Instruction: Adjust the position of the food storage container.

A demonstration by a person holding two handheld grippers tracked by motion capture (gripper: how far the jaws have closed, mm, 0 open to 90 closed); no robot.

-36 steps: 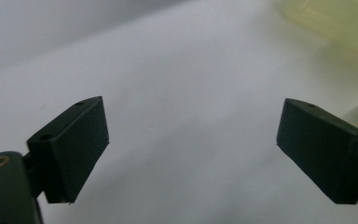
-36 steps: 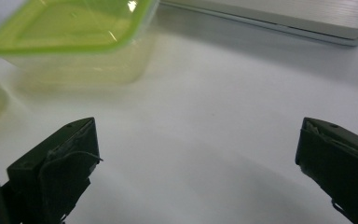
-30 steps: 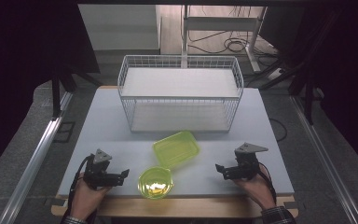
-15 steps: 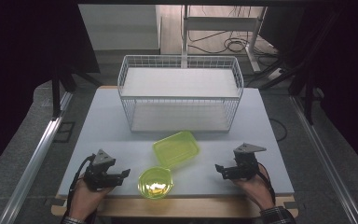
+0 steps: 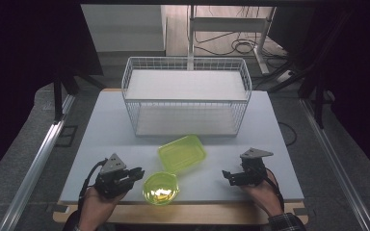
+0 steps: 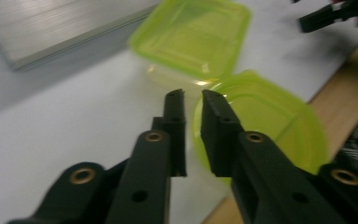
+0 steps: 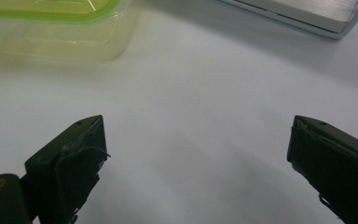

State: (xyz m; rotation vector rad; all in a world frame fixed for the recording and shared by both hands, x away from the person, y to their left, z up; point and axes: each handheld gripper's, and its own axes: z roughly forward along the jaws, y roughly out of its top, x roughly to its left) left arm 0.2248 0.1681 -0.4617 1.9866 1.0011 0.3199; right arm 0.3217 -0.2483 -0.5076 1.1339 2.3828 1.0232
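A round yellow-green bowl (image 5: 161, 187) sits near the table's front edge. A rectangular yellow-green container (image 5: 182, 153) stands just behind it, touching or almost touching it. My left gripper (image 5: 137, 172) lies just left of the bowl. In the left gripper view its jaws (image 6: 192, 95) stand only a narrow gap apart, one on each side of the bowl's (image 6: 261, 121) left rim, and the view is blurred. My right gripper (image 5: 227, 175) rests on the table to the right of both, wide open (image 7: 198, 126) with bare table between its jaws. The container's corner (image 7: 60, 32) lies ahead of it.
A white wire basket (image 5: 187, 96) with a flat white shelf inside stands at the back middle of the white table (image 5: 270, 125). A wooden strip (image 5: 207, 214) runs along the front edge. The other gripper (image 6: 335, 14) shows far off.
My left gripper has moved right, toward the round bowl. The right gripper, bowl and container have stayed put.
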